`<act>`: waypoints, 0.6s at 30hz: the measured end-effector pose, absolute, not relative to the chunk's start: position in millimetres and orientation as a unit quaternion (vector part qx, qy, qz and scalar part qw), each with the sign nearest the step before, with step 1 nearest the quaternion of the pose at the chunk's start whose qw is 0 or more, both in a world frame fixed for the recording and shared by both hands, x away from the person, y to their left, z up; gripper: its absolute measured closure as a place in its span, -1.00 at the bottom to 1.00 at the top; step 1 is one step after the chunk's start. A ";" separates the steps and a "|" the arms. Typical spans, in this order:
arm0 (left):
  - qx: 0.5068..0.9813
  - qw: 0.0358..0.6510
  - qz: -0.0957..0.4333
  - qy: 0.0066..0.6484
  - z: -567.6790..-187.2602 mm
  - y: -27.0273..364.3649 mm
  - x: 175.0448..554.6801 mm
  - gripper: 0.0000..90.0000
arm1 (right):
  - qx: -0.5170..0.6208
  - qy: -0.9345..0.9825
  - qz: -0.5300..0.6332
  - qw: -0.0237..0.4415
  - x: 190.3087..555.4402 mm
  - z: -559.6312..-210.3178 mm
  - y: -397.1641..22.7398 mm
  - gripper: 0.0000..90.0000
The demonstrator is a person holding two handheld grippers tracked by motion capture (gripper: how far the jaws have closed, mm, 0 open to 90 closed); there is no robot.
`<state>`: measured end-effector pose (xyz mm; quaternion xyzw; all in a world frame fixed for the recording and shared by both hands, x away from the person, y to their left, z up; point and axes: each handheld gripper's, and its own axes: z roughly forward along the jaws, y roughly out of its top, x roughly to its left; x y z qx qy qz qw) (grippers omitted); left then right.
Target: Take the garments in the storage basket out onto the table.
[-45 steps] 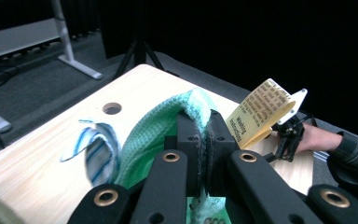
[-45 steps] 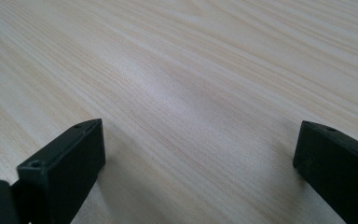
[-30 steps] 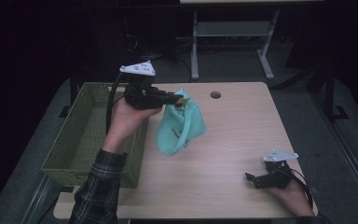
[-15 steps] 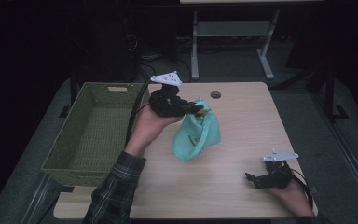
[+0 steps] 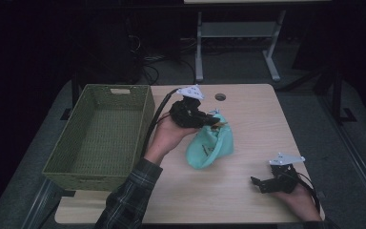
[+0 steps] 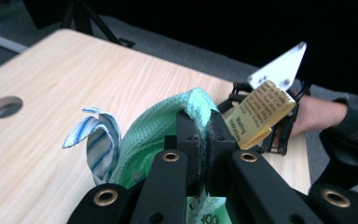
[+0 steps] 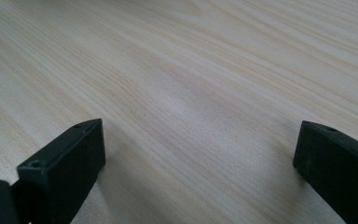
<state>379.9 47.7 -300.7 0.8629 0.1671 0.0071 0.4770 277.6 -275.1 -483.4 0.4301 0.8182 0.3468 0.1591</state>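
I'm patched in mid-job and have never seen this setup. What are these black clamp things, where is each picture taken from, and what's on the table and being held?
A person sits at a wooden table and holds a hand-held gripper in each hand: a black two-jaw clamp with a camera on it. The wide picture comes from a fixed camera above, looking down. The other two pictures look along each gripper's own jaws.

The left hand-held gripper is shut on a fold of a mint green cloth, which hangs from it down to the table. A striped loop and a yellow washing label are sewn to the cloth. The right hand-held gripper rests near the table's front right corner, jaws open, with bare wood between them. A green woven basket stands at the left edge; nothing shows inside it.
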 end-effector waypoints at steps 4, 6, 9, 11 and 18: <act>0.871 0.462 0.008 0.170 -317.5 38.3 379.3 0.93 | 0.430 0.819 0.347 0.159 277.6 -483.4 -275.1 -0.96; 0.874 0.455 0.005 0.173 -326.1 34.5 379.1 0.93 | 0.429 0.819 0.346 0.159 277.7 -483.4 -275.2 -0.96; 0.879 0.444 0.002 0.173 -338.1 29.4 379.1 0.93 | 0.430 0.819 0.345 0.158 277.5 -483.2 -275.1 -0.96; 0.883 0.437 0.004 0.171 -345.3 26.5 378.5 0.93 | 0.429 0.819 0.346 0.159 277.7 -483.3 -275.2 -0.96; 0.895 0.410 -0.003 0.177 -371.6 19.6 376.3 0.92 | 0.429 0.819 0.346 0.159 277.7 -483.4 -275.2 -0.96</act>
